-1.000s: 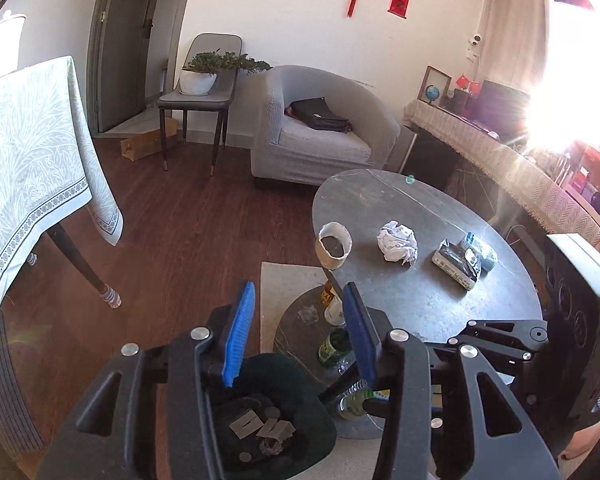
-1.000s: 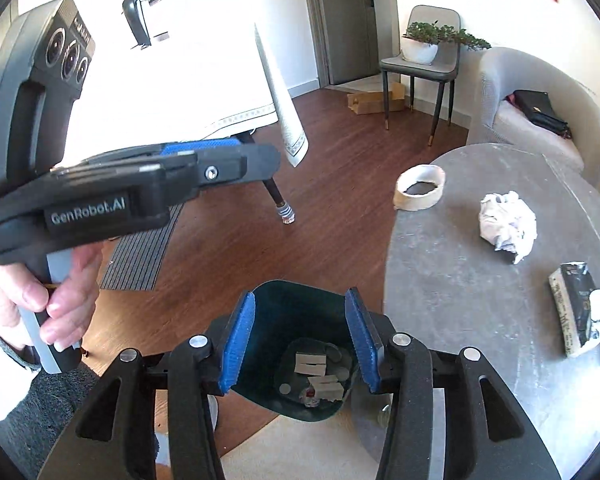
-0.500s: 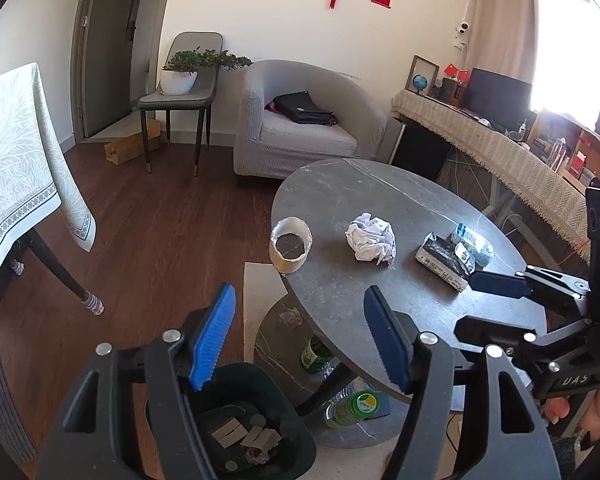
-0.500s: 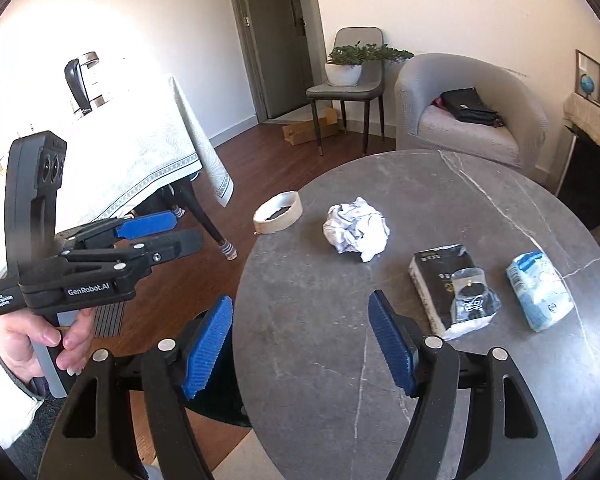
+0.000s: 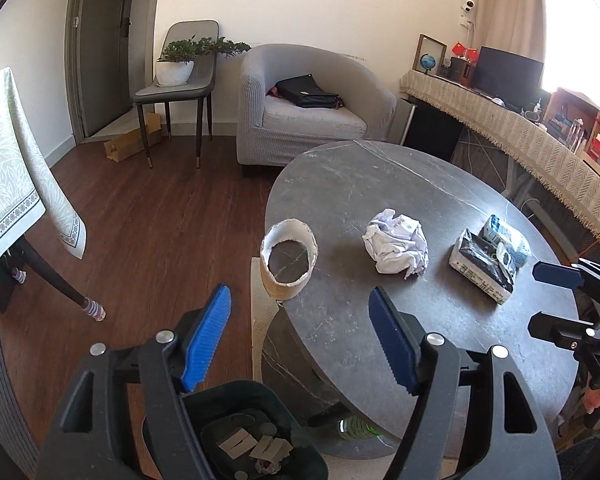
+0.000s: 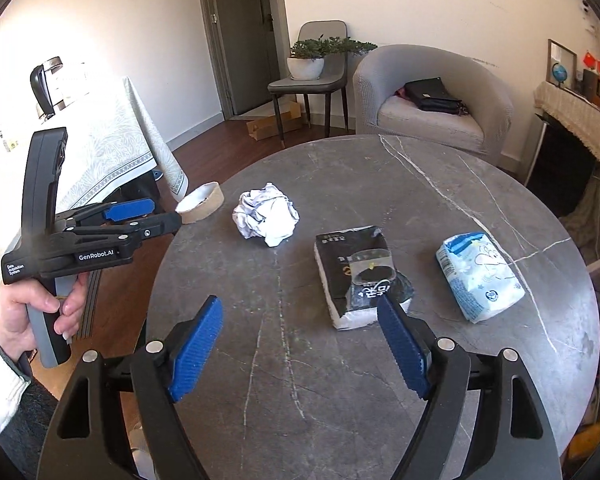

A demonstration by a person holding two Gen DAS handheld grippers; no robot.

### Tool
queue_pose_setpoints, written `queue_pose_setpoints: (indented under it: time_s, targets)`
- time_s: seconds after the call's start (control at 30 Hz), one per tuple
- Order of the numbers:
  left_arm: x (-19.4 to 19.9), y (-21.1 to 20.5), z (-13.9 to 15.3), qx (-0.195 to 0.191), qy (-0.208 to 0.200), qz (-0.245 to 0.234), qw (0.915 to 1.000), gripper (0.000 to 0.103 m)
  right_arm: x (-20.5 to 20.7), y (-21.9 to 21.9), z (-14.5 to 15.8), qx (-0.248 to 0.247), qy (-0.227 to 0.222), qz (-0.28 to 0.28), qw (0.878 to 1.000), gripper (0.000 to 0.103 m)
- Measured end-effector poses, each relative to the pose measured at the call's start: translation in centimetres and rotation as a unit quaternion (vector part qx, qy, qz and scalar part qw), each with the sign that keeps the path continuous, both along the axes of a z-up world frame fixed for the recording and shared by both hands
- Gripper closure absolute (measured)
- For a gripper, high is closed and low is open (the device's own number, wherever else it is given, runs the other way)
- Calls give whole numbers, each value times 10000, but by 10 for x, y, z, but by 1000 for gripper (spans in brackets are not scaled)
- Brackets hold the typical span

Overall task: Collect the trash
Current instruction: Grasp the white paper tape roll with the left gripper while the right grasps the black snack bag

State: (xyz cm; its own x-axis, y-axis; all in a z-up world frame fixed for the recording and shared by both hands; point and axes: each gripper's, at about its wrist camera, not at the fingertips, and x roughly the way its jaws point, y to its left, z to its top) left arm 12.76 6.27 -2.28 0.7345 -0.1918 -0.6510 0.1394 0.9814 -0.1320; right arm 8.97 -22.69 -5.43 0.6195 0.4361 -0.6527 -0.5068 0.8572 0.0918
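- The trash lies in a loose row on the round grey surface (image 6: 340,380): a tape ring (image 5: 289,257) at the left rim, a crumpled paper ball (image 5: 396,245) next, then a black-and-white packet (image 6: 360,276), and a blue-and-white packet (image 6: 480,276) furthest right.
- The right gripper (image 6: 300,348) hangs over the near part of the surface, its jaws wide apart, having just been opening, with nothing between them. The black-and-white packet lies just ahead of its right-hand jaw, its long axis running away from the camera, roughly in line with the jaws' reach; I judge this the closest piece for that hand.
- The left gripper (image 5: 300,340) is off the left rim, jaws also apart and just opened, holding nothing. The tape ring sits straight ahead of it, tilted, its opening facing the camera; the paper ball is further in. This hand looks nearer to both.
- The dark bin (image 5: 236,432) on the floor, with scraps inside, is below the left gripper.
- Hard to tell: the bin is half covered by the left gripper's body; the tape ring is partly hidden behind the left gripper in the right wrist view; a bottle (image 5: 356,426) under the surface shows only in part.
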Motion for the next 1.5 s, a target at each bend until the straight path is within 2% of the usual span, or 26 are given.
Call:
queue_pose_setpoints:
  time_s: [0.07,0.23,0.5,0.6,0.63,0.77,1.23,1.43,1.5]
  targets:
    - [8,0,-4,57,22,31,10000,29,4,-5,-2,12,39,-6,10000,23]
    - [24,3,-10,-81,13,25,10000,31,13,-9,-4,-14,94,18,10000,23]
    - [48,2,-23,-92,68,78,9999,40,34,-12,-10,-59,200,41,9998,23]
    - [54,1,-28,-2,110,65,9999,48,40,-8,-12,-263,168,13,9995,23]
    - [55,1,-27,-43,96,66,9999,49,41,-7,-13,-302,156,18,9994,23]
    - [57,0,-26,-142,87,-65,9998,62,47,0,-16,-452,155,54,9988,23]
    - [39,12,-9,-549,-49,-235,9982,64,57,14,-25,-733,257,-164,9968,23]
    - [27,12,-2,-624,10,-313,9976,64,63,13,-27,-625,470,-316,9964,36]
    - [24,12,0,-593,6,-326,9977,64,62,12,-26,-575,500,-335,9965,44]
